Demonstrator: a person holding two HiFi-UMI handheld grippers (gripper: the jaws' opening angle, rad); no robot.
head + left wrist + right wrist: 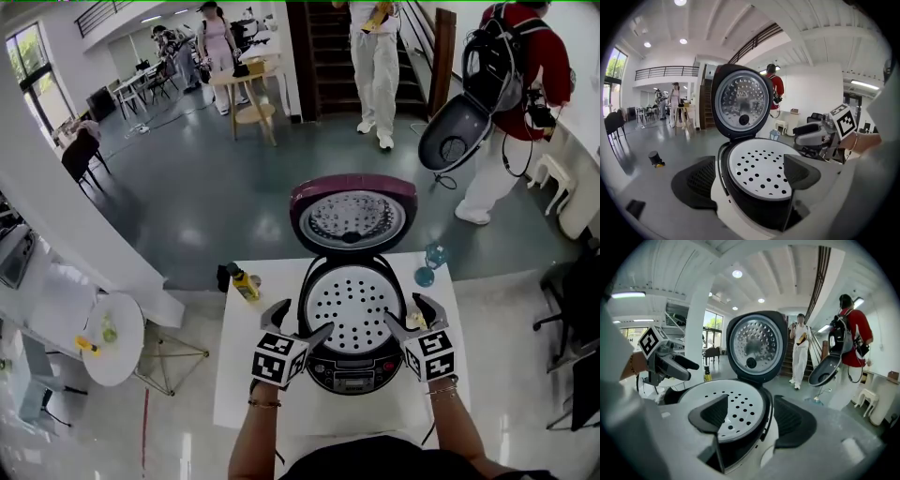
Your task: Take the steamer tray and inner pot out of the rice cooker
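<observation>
Left hand-held gripper [298,321]: jaws apart, straddling left rim of rice cooker [356,375]. Right hand-held gripper [411,315]: jaws apart, straddling right rim. Perforated steamer tray [354,307] between both, seated in cooker. Open lid [352,217] beyond. Bench [242,370] beneath.

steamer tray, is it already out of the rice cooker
No, the white perforated steamer tray sits inside the open rice cooker, under the raised lid.

We list: steamer tray [354,307] in rice cooker [354,373], on table [246,380]; bottle [245,282] left of cooker, glass [432,263] right.
</observation>
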